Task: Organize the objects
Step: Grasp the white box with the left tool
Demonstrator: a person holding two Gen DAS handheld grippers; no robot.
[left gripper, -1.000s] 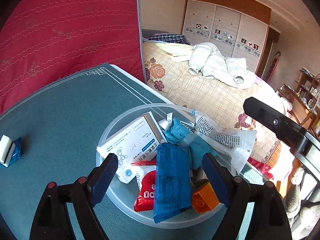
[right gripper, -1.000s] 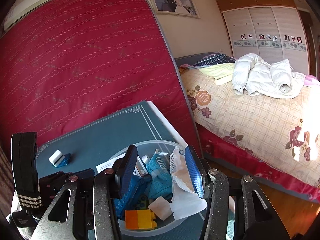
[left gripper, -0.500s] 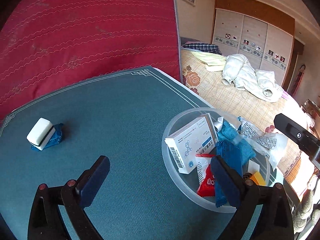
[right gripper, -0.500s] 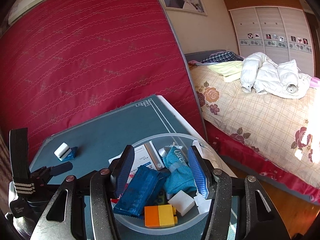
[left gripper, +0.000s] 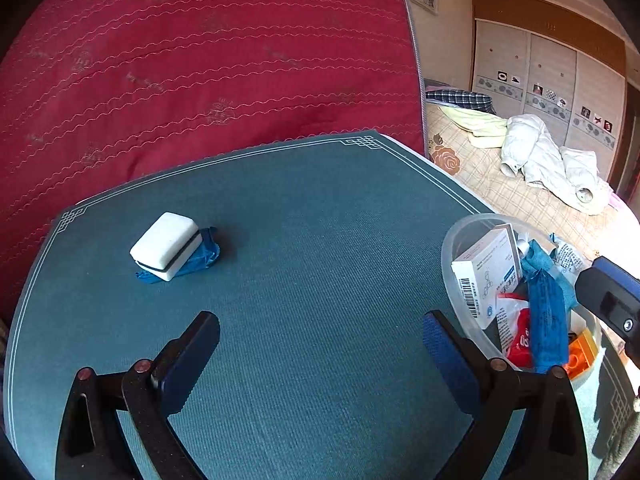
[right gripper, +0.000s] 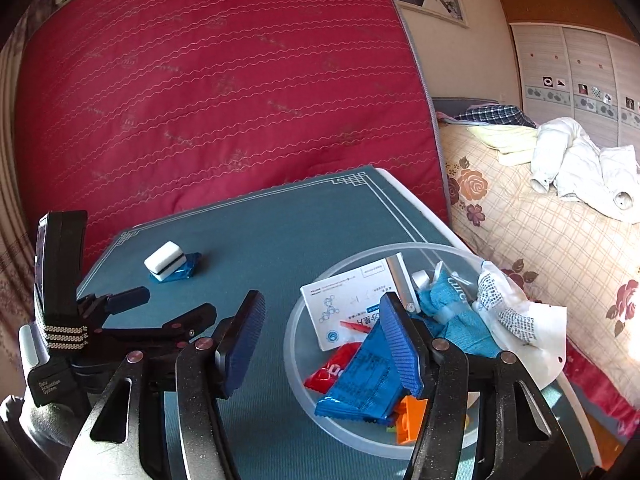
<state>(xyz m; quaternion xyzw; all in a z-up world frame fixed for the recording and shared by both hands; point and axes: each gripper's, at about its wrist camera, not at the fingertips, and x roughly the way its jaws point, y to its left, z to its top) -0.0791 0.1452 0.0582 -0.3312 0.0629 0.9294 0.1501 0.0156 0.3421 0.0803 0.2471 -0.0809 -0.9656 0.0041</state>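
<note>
A clear plastic bowl (left gripper: 456, 248) (right gripper: 292, 344) sits at the table's right edge. It holds a white medicine box (left gripper: 486, 276) (right gripper: 352, 304), a blue snack packet (left gripper: 546, 320) (right gripper: 360, 380), a red packet (right gripper: 332, 372), an orange brick (right gripper: 410, 420), a blue cloth and a white bag. A white block on a blue wrapper (left gripper: 168, 246) (right gripper: 166, 266) lies at the table's far left. My left gripper (left gripper: 320, 354) is open and empty above bare table between block and bowl. My right gripper (right gripper: 324, 344) is open and empty at the bowl's left rim.
The table has a teal cloth (left gripper: 312, 240) with a white border. A red mattress (left gripper: 200, 60) leans behind it. A bed (right gripper: 540, 232) with a white jacket stands to the right, wardrobes beyond.
My left gripper has swung left from over the bowl to the bare table, bringing the white block closer to centre. My right gripper has shifted left off the bowl's middle.
</note>
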